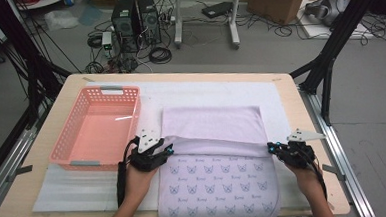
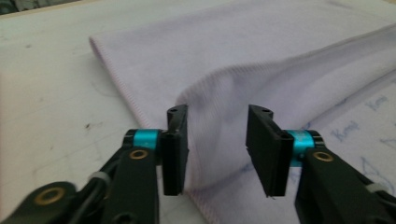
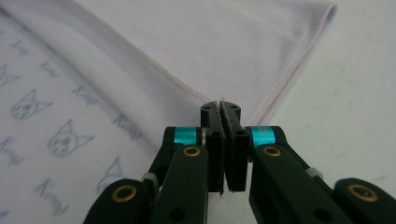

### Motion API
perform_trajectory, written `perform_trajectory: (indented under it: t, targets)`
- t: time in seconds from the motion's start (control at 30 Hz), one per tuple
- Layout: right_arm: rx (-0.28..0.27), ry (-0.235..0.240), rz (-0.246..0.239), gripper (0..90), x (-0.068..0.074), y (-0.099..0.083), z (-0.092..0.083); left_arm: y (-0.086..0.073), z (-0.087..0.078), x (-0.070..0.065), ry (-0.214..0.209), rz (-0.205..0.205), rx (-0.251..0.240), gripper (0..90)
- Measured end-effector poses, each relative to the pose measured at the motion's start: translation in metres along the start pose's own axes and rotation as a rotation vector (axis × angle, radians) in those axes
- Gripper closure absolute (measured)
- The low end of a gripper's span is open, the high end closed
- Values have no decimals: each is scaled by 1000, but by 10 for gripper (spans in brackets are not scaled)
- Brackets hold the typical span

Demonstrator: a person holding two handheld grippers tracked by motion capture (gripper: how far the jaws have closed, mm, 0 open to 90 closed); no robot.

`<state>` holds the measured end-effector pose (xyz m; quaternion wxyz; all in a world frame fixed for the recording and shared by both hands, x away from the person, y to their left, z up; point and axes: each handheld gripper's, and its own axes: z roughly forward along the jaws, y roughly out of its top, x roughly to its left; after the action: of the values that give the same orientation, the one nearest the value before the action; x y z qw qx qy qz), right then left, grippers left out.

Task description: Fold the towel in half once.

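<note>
A lilac towel (image 1: 217, 175) lies on the table. Its near part shows a cat print and its far part (image 1: 212, 125) is plain. A raised fold runs across the middle. My left gripper (image 1: 169, 151) is at the fold's left end. In the left gripper view it (image 2: 217, 140) is open, with a hump of the towel (image 2: 243, 60) standing between the jaws. My right gripper (image 1: 271, 147) is at the fold's right end. In the right gripper view it (image 3: 226, 116) is shut on the towel (image 3: 210, 42) at its stitched hem.
A pink plastic basket (image 1: 102, 93) with nothing in it stands left of the towel, close to my left gripper. A white mat (image 1: 220, 89) covers the wooden table (image 1: 301, 118) under both. Black frame posts stand at both sides, and cables and computers lie on the floor beyond.
</note>
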<state>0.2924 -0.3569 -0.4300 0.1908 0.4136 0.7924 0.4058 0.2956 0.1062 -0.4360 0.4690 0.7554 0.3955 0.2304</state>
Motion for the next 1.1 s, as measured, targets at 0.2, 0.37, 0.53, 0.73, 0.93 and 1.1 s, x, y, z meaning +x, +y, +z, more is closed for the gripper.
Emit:
perform_trajectory:
  t: [0.2,0.37,0.53,0.73,0.93,1.1]
  targets:
    - [-24,23,-28,885,9,-12,-13,6,-7,5,-15,-38,-65,467]
    - [-33,25,-7,885,8,-12,-10,18,20,15,-23,-46,-4,465]
    - [-31,32,-5,884,8,-11,-7,37,48,17,-24,-61,33,481]
    - [-38,36,6,883,6,-13,-8,33,73,15,-21,-24,154,615]
    - [-43,36,24,883,4,-13,-9,29,66,11,-45,19,170,866]
    - [-41,35,34,882,4,-14,-11,26,40,4,-67,30,78,866]
